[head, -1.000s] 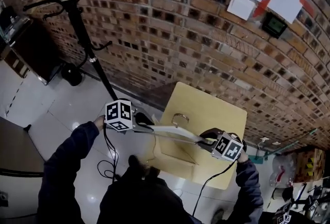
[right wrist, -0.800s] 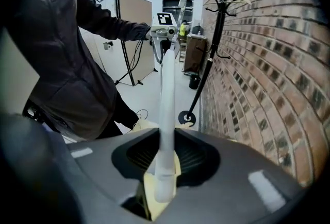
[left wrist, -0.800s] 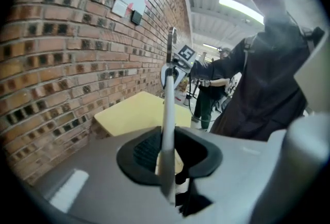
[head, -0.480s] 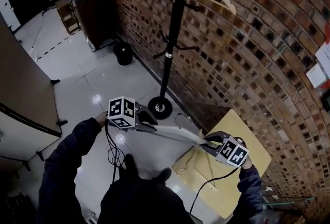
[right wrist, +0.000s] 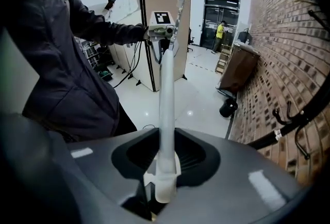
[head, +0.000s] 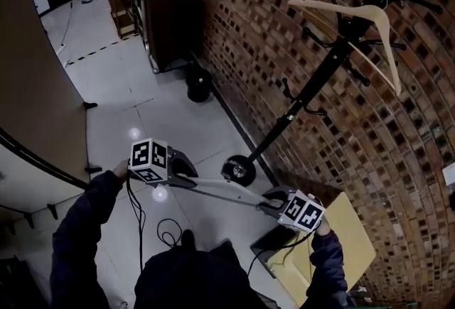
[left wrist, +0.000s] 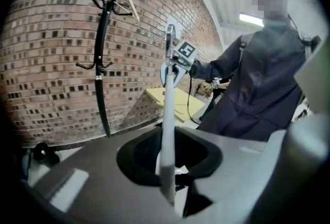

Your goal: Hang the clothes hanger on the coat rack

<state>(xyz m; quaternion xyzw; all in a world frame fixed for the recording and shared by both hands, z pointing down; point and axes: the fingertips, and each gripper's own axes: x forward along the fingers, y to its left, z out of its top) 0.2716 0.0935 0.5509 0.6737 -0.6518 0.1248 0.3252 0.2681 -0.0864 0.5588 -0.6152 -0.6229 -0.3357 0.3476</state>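
Head view: left gripper (head: 186, 174) & right gripper (head: 270, 199) each clamp one end of the white hanger (head: 227, 190), near the coat rack (head: 313, 87) base, not touching it; hook hard to see.
Left gripper view: jaws pinch the bar end.
Right gripper view: same; rack cut off at edge.

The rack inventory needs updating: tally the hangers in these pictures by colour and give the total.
White hanger: 1, gripped at its ends by the left gripper and the right gripper
Wooden hanger: 1, hanging on the black coat rack
Total: 2
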